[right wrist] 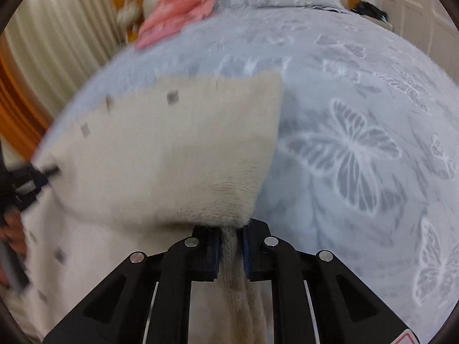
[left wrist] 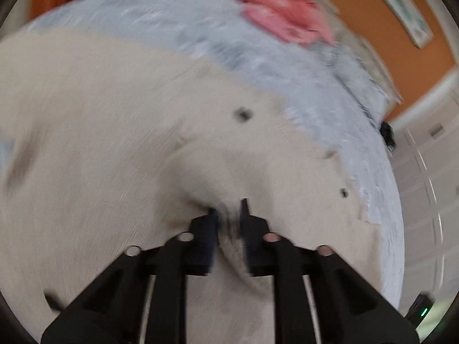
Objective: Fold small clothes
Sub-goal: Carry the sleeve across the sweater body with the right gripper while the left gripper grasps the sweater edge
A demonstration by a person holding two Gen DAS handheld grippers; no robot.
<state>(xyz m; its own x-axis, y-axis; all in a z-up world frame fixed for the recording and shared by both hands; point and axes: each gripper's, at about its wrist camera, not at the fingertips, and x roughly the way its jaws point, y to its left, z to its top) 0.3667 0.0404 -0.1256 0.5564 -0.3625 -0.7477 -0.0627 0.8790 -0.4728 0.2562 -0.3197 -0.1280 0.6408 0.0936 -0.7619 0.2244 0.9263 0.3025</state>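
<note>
A cream knitted garment (left wrist: 114, 143) with small dark square spots lies on a pale blue blanket (left wrist: 258, 46). My left gripper (left wrist: 229, 212) is shut on a bunched fold of this cloth, which is pinched up between its black fingers. In the right wrist view the same cream garment (right wrist: 172, 149) has one corner lifted. My right gripper (right wrist: 231, 229) is shut on its ribbed edge, and the cloth hangs down between the jaws. The left gripper (right wrist: 43, 173) shows at the far left of that view, pinching the opposite side of the garment, with a person's hand (right wrist: 11, 235) behind it.
A pink garment (left wrist: 287, 11) lies crumpled at the far end of the blanket, also the pink garment (right wrist: 183, 5) in the right view. The blanket (right wrist: 358, 143) has a butterfly pattern. A dark object (left wrist: 387, 137) sits at its edge near white doors (left wrist: 424, 186). A pale curtain (right wrist: 57, 43) hangs left.
</note>
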